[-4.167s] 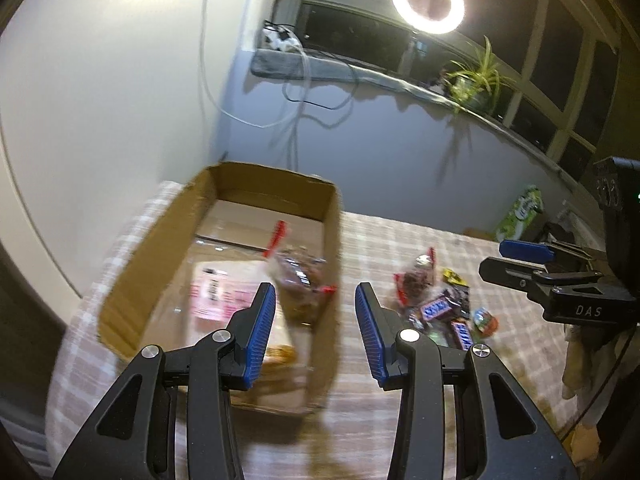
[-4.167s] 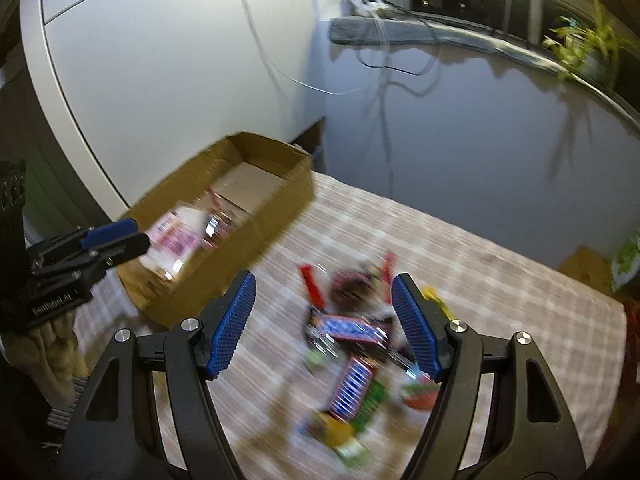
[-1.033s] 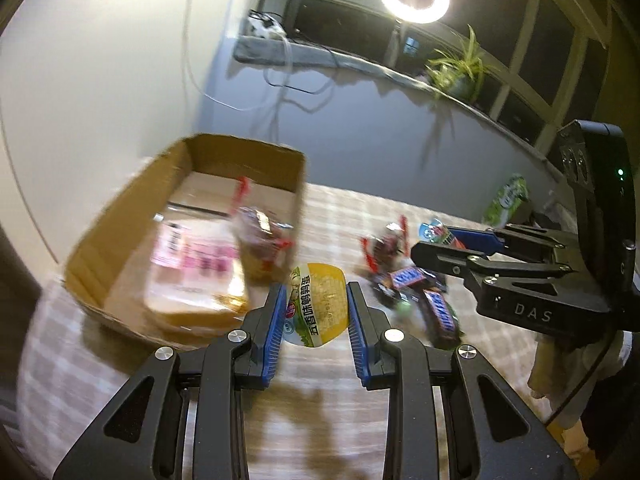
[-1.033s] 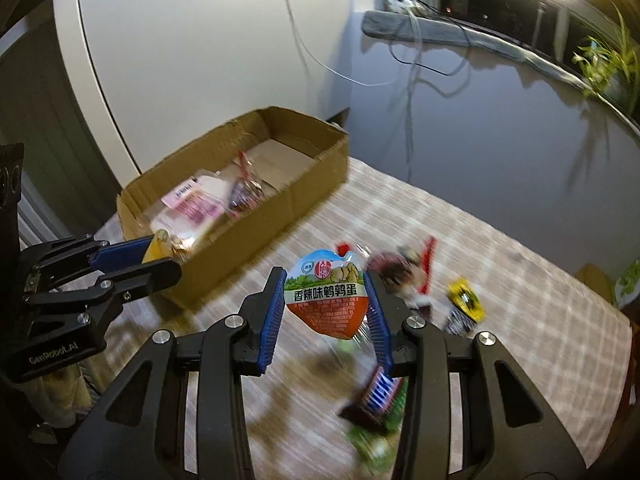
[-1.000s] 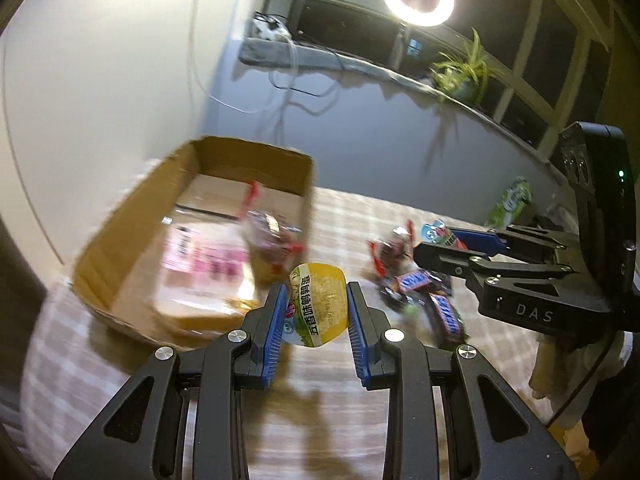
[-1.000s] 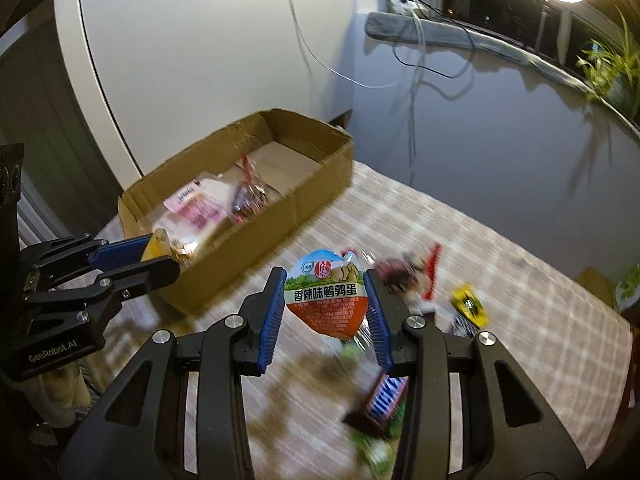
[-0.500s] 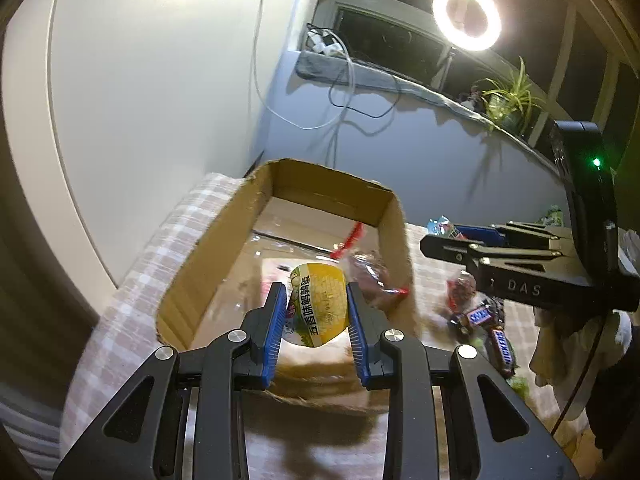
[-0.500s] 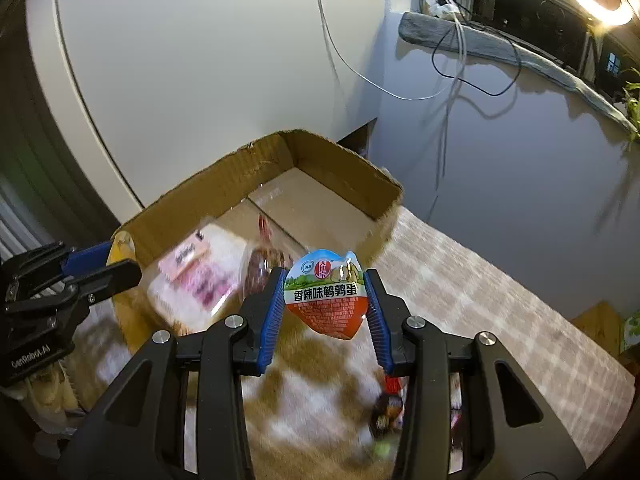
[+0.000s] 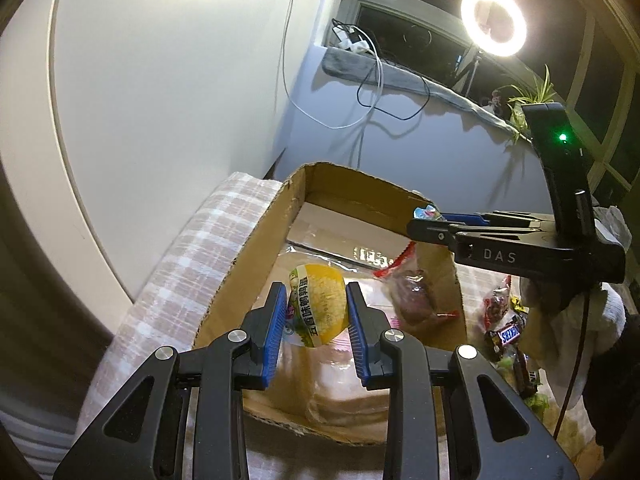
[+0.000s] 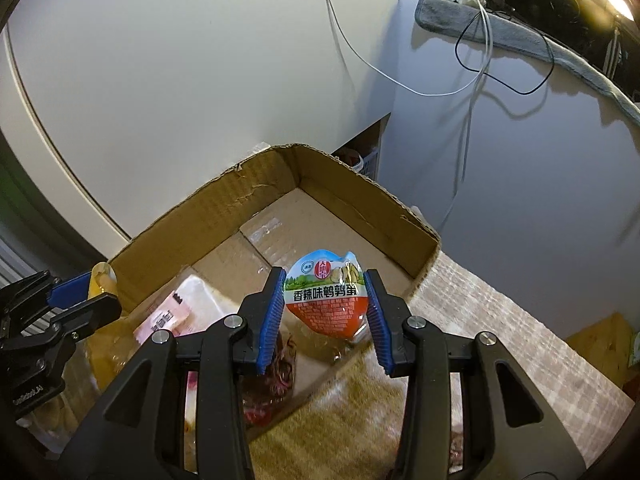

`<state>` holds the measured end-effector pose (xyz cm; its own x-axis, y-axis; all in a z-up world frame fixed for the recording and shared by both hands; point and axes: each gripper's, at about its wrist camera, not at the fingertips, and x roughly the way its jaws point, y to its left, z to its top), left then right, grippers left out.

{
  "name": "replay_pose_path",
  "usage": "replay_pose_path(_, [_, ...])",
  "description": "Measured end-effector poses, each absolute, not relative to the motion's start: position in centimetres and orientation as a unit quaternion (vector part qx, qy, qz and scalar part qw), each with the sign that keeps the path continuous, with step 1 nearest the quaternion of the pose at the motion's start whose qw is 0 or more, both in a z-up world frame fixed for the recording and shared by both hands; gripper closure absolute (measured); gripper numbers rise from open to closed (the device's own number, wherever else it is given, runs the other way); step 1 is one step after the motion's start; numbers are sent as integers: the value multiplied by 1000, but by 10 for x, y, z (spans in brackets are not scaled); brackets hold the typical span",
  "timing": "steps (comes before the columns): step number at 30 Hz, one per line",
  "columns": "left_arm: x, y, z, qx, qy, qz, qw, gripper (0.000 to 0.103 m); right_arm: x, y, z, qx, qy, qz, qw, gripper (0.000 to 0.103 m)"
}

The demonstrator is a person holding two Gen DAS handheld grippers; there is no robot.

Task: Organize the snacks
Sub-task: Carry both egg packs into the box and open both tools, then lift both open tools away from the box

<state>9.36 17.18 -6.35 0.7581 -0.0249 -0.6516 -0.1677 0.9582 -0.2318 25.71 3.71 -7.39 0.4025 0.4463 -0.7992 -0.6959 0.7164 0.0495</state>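
My left gripper (image 9: 316,300) is shut on a yellow snack pack (image 9: 318,306) and hangs over the near end of an open cardboard box (image 9: 256,256). My right gripper (image 10: 325,296) is shut on a red and blue snack pack (image 10: 326,296) above the box's (image 10: 352,196) right wall. In the left wrist view the right gripper (image 9: 428,220) reaches in from the right over the box's far corner. In the right wrist view the left gripper (image 10: 96,288) enters at the left edge with its yellow pack (image 10: 100,280). A pink-labelled packet (image 10: 164,316) and a clear bag with a red tie (image 9: 412,292) lie in the box.
The box stands on a checked tablecloth (image 9: 180,264) near a white wall (image 9: 160,80). Loose candy bars and wrapped sweets (image 9: 506,332) lie on the cloth to the right of the box. Cables (image 9: 372,92) hang from a ledge behind. A ring light (image 9: 493,20) glows at top right.
Both grippers have carried their snack packs leftward from the loose pile until they hang over the box. Each stays shut on its pack.
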Motion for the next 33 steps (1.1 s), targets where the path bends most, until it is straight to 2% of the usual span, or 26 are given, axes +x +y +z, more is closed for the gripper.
replay_pose_path(9, [98, 173, -64, -141, 349, 39, 926, 73, 262, 42, -81, -152, 429, 346, 820, 59])
replay_pose_path(11, [98, 173, -64, -141, 351, 42, 925, 69, 262, 42, -81, -152, 429, 344, 821, 47])
replay_pose_path(12, [98, 173, -64, -142, 350, 42, 925, 67, 262, 42, -81, -152, 427, 344, 822, 34])
replay_pose_path(13, [99, 172, -64, -142, 350, 43, 925, 61, 262, 41, -80, -151, 424, 343, 824, 29])
replay_pose_path(14, [99, 172, -64, -142, 349, 44, 925, 51, 260, 40, -79, -150, 421, 343, 826, 29])
replay_pose_path(16, [98, 172, -63, -142, 348, 44, 926, 41, 260, 39, -78, -150, 421, 344, 826, 29])
replay_pose_path(17, [98, 171, -63, -140, 347, 45, 926, 40, 260, 39, -77, -150, 423, 344, 825, 27])
replay_pose_path(19, [98, 171, -63, -139, 347, 46, 926, 40, 259, 38, -77, -151, 423, 344, 824, 17])
replay_pose_path(33, [92, 163, -57, -136, 341, 41, 929, 40, 249, 26, -62, -144, 415, 346, 829, 17])
